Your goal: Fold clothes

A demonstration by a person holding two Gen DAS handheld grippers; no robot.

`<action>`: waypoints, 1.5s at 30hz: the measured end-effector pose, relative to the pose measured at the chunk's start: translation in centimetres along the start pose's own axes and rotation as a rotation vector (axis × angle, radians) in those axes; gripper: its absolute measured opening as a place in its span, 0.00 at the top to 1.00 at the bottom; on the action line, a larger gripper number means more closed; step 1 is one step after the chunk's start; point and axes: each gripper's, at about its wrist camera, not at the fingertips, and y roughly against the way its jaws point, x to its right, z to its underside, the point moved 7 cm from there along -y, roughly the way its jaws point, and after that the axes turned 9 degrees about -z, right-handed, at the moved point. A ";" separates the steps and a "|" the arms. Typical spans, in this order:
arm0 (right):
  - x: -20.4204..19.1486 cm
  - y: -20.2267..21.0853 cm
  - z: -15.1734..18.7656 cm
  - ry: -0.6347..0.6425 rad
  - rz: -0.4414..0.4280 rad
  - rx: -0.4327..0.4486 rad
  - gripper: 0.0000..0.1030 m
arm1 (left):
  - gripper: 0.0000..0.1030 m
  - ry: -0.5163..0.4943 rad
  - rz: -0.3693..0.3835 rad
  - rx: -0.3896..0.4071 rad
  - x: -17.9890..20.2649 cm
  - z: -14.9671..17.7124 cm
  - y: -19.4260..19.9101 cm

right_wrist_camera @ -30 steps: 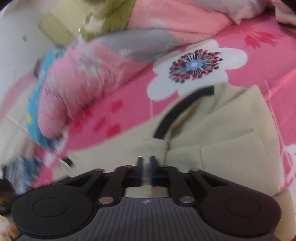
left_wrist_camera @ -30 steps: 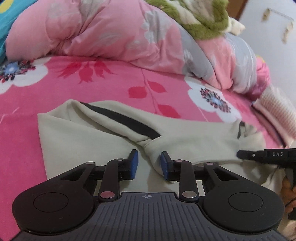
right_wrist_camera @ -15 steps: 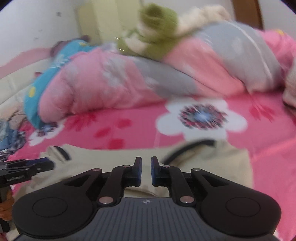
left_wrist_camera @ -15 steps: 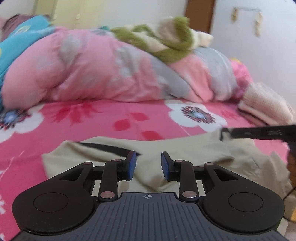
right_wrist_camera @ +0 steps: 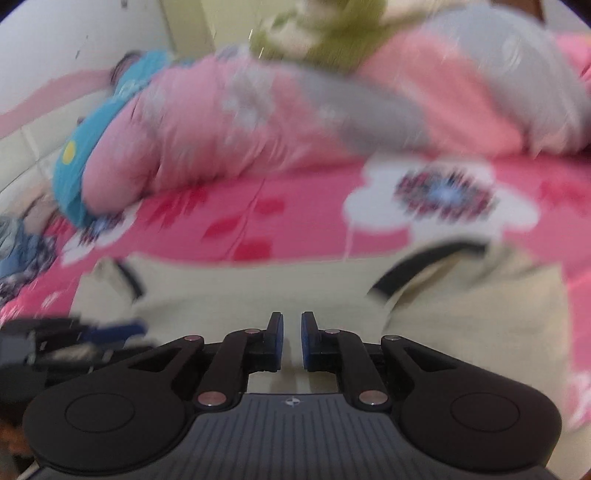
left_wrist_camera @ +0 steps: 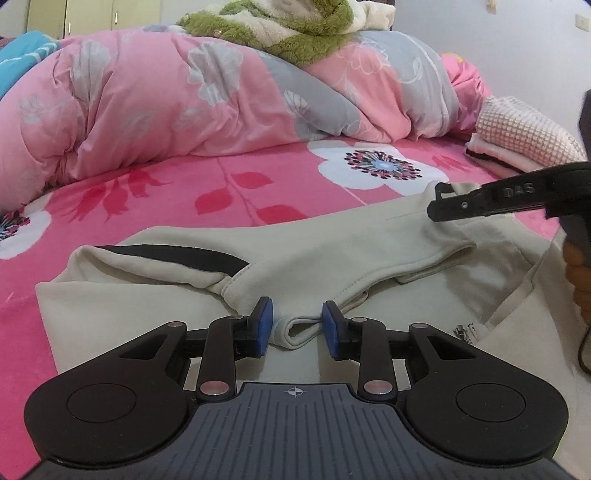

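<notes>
A cream garment (left_wrist_camera: pixel 325 254) with black trim (left_wrist_camera: pixel 173 254) lies spread across the near part of a bed, on a pink floral sheet (left_wrist_camera: pixel 229 184). One sleeve is folded across the body, its cuff (left_wrist_camera: pixel 295 330) resting between the blue pads of the left gripper (left_wrist_camera: pixel 297 328). That gripper's jaws stand apart on either side of the cuff, not pressing it. In the left wrist view the right gripper (left_wrist_camera: pixel 437 212) reaches in from the right, its tip low over the far edge of the cloth; whether it touches the fabric cannot be told. A hand (left_wrist_camera: pixel 580 273) shows at the right edge beneath it. In the right wrist view, which is blurred, the right gripper (right_wrist_camera: pixel 290 339) has its jaws narrowed to a slim gap with cream fabric showing behind the gap; whether cloth is caught between them cannot be told. Behind the garment, a bundled pink and grey quilt (left_wrist_camera: pixel 221 99) runs the width of the bed, with a green and cream fleece item (left_wrist_camera: pixel 295 29) on top. A folded waffle-textured cloth (left_wrist_camera: pixel 524 136) sits at the far right.
</notes>
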 end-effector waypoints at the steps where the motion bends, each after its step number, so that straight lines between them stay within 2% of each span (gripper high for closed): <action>1: 0.8 -0.1 -0.2 -0.029 0.012 0.009 0.90 | 0.71 0.002 0.003 0.001 0.0 0.0 0.0; 4: 1.4 -0.4 -0.4 -0.037 0.037 0.000 0.97 | 0.71 0.008 0.012 0.001 0.0 0.0 0.0; 10: 2.2 -0.9 -1.0 -0.015 0.104 -0.005 0.94 | 0.70 0.021 0.020 0.006 -0.1 0.1 0.0; 13: 4.1 -3.2 -0.1 -0.015 0.168 -0.065 0.94 | 0.70 0.027 0.023 0.007 -0.1 0.1 0.0; 18: 4.6 -1.8 -0.7 -0.113 0.135 -0.024 0.91 | 0.70 0.092 0.052 0.010 -0.9 -0.1 0.3; 22: 2.7 2.6 -0.2 -0.168 0.013 0.036 0.91 | 0.69 0.204 0.079 0.022 -2.1 -0.6 1.6; 26: -0.7 6.7 1.2 -0.112 -0.066 0.036 0.86 | 0.69 0.263 0.115 0.045 -2.9 -1.1 4.1; 28: -1.9 8.6 2.0 -0.091 -0.078 0.047 0.79 | 0.68 0.265 0.124 0.059 -3.0 -1.1 5.7; 32: -3.3 10.3 3.8 -0.063 -0.086 0.020 0.75 | 0.68 0.247 0.120 0.049 -3.4 0.1 8.4; 37: -4.5 10.5 4.9 0.081 -0.041 -0.018 0.61 | 0.68 0.285 0.093 0.027 -5.2 3.0 10.6; 41: -5.7 9.8 4.9 0.205 -0.027 -0.057 0.60 | 0.68 0.358 0.069 0.018 -7.2 5.0 10.6; 45: -5.0 8.0 4.1 0.222 -0.007 -0.100 0.60 | 0.68 0.387 0.068 0.042 -8.1 5.5 10.7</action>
